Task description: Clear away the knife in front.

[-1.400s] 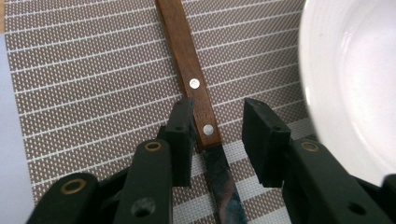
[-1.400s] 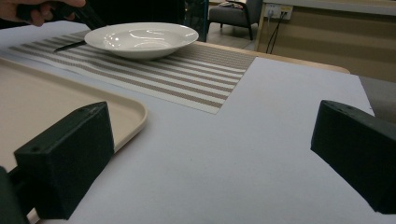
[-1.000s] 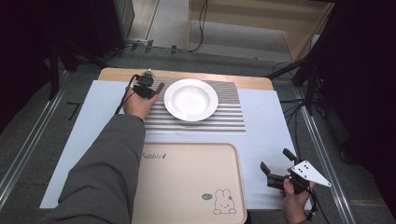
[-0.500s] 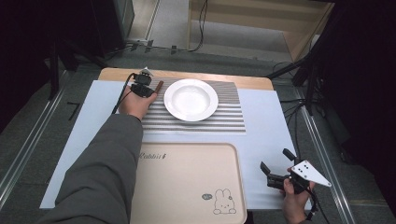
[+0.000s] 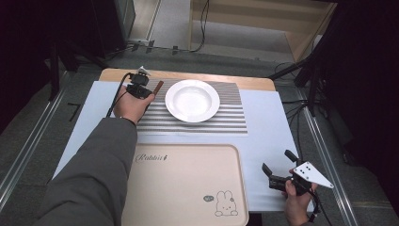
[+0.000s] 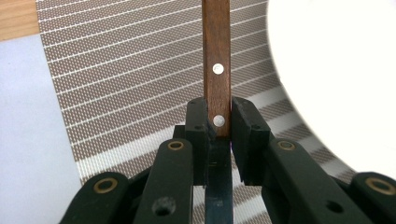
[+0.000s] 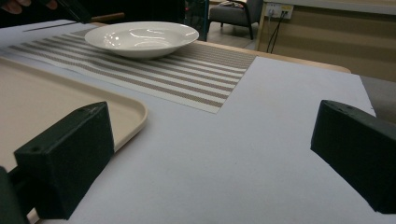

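While left tongs [image 6: 218, 128] clamp knife [image 6: 216, 65], plate [image 5: 192, 100] rim just beside

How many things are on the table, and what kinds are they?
Round white ceramic plate: 1
Striped brown-and-white woven placemat: 1
Beige plastic tray with a rabbit picture: 1
Wooden-handled knife, clamped in the left hand-held gripper: 1
Total: 4

The flat beige plastic tray [image 5: 188, 188] carries the word "Rabbit" near its far left corner; a small rabbit drawing sits near its right front corner.
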A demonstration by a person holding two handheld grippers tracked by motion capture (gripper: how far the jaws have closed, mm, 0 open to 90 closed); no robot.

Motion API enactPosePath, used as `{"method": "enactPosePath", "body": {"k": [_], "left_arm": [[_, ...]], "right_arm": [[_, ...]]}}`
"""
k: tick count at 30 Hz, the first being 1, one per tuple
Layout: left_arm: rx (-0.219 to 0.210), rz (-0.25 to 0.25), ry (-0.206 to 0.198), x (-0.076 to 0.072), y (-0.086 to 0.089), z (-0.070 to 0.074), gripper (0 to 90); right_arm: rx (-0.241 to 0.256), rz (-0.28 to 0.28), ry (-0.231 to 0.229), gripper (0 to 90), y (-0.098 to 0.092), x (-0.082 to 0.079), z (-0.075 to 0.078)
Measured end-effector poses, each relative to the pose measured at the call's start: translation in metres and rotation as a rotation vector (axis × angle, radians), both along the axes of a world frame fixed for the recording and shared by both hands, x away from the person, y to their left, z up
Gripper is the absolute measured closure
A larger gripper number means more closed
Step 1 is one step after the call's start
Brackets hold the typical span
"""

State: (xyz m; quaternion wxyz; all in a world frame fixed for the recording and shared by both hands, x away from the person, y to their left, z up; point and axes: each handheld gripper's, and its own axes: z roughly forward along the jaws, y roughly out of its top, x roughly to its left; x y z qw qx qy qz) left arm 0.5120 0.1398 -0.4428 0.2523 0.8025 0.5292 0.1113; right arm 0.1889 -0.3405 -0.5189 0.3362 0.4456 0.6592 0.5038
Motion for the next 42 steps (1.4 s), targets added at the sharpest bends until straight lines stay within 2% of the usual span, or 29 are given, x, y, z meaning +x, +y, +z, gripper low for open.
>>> {"method": "enactPosePath", "body": {"k": [6,7,18,28,33,39,42], "left_arm": [[-0.008,-0.022,-0.003,-0.010,0.002,0.005,76.7],[-0.034,-0.032,0.002,-0.014,0.003,0.007,76.7],[-0.026,-0.072,-0.006,-0.034,0.005,0.014,76.8],[-0.049,-0.091,-0.022,-0.055,0.015,0.023,76.8],[-0.056,-0.119,-0.033,-0.070,0.020,0.026,76.8],[-0.078,-0.120,-0.047,-0.086,0.028,0.027,76.7],[-0.068,-0.128,-0.058,-0.098,0.033,0.029,76.8]], "right_arm": [[-0.004,0.000,0.004,0.0,0.001,0.000,0.000],[-0.005,0.000,0.005,0.0,0.001,0.000,0.000],[-0.007,0.000,0.006,0.0,0.001,0.000,0.000],[-0.010,-0.002,0.009,0.0,0.002,0.000,0.000],[-0.011,-0.002,0.009,0.0,0.002,0.000,0.000],[-0.015,0.000,0.008,0.0,0.002,0.000,0.000],[-0.014,-0.002,0.009,0.0,0.002,0.000,0.000]]}}
